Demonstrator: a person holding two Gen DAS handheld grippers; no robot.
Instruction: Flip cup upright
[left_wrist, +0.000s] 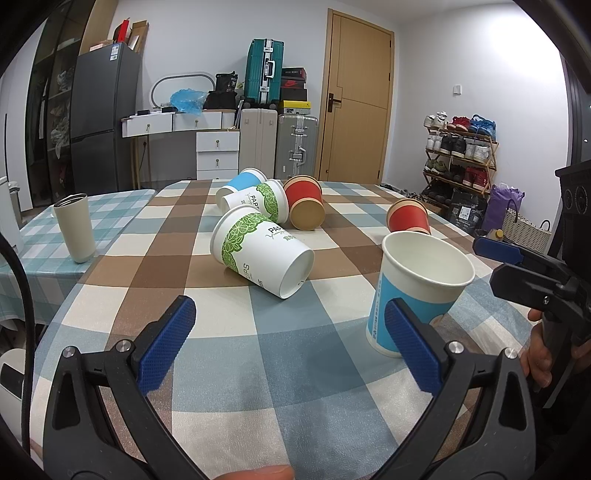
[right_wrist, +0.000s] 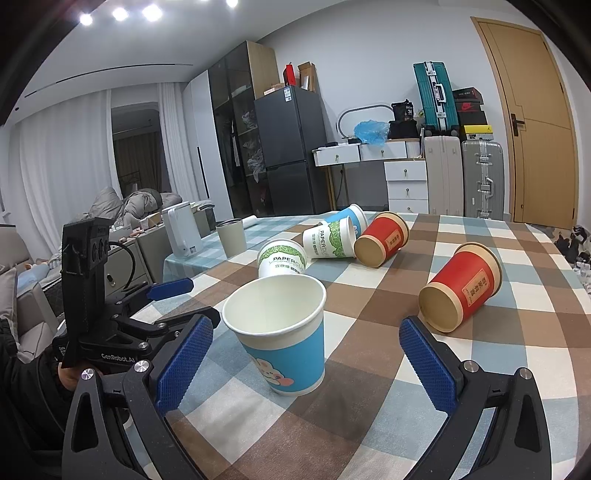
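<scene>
A blue and white paper cup (left_wrist: 417, 295) (right_wrist: 284, 339) stands upright on the checked tablecloth. Several other paper cups lie on their sides: a green-leaf cup (left_wrist: 258, 247) (right_wrist: 282, 258), a second green-leaf cup (left_wrist: 258, 201) (right_wrist: 330, 238), a blue cup (left_wrist: 242, 181) (right_wrist: 351, 216), and two red cups (left_wrist: 304, 201) (left_wrist: 408, 219) (right_wrist: 382, 238) (right_wrist: 461, 286). My left gripper (left_wrist: 291, 347) is open and empty, its right finger just in front of the upright cup. My right gripper (right_wrist: 306, 365) is open around the upright cup without touching it.
A beige metal tumbler (left_wrist: 74, 227) (right_wrist: 232, 236) stands upright at the table's left. A white kettle (right_wrist: 181, 229) stands beyond it. The table's far edge (left_wrist: 258, 181) faces suitcases, drawers and a door. A shoe rack (left_wrist: 458, 162) stands to the right.
</scene>
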